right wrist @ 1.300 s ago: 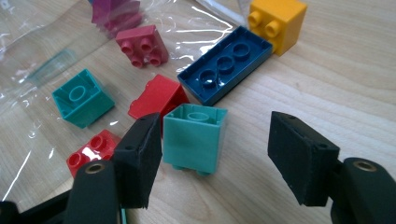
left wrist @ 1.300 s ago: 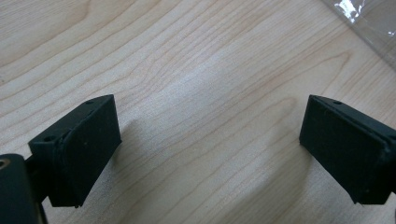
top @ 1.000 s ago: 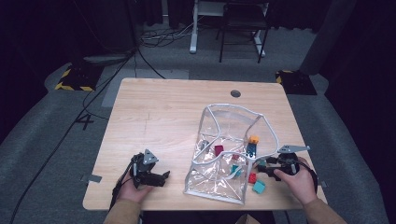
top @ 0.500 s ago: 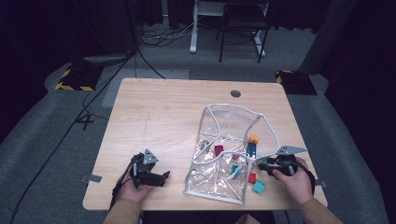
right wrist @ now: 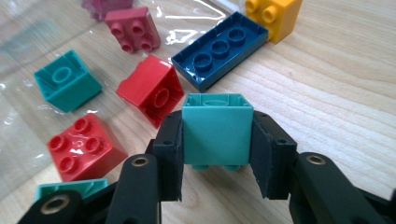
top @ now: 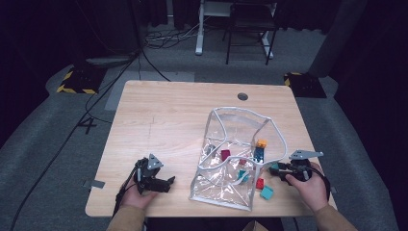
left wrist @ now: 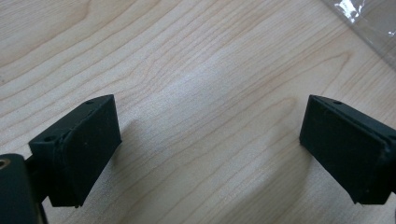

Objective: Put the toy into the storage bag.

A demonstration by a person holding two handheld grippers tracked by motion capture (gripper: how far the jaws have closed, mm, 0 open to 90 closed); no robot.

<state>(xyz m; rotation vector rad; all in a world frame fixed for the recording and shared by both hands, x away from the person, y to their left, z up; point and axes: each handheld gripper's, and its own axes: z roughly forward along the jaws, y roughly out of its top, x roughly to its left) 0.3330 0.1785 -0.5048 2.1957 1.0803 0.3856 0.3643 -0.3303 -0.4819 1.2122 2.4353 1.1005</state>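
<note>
Gripping a teal block (right wrist: pixel 217 134) between the right gripper (right wrist: pixel 217 154) pads, jaws just closed on its two flat sides, block held upside down right at the fingertips. Probably light, rigid, smooth plastic; flat opposite faces suit the hold, squarely centred against slipping. Just beyond: red brick (right wrist: pixel 152 89), then navy plate (right wrist: pixel 220 49), yellow brick (right wrist: pixel 273 14), clear pouch (top: pixel 238 144). Left gripper (left wrist: pixel 210 144) spread wide over bare table (left wrist: pixel 201 70), nothing between.

A lab-like recording room. Dark curtains (top: pixel 365 57) surround a pale wooden table (top: pixel 178 120). Black cables (top: pixel 144 53) cross grey carpet (top: pixel 43 144)
</note>
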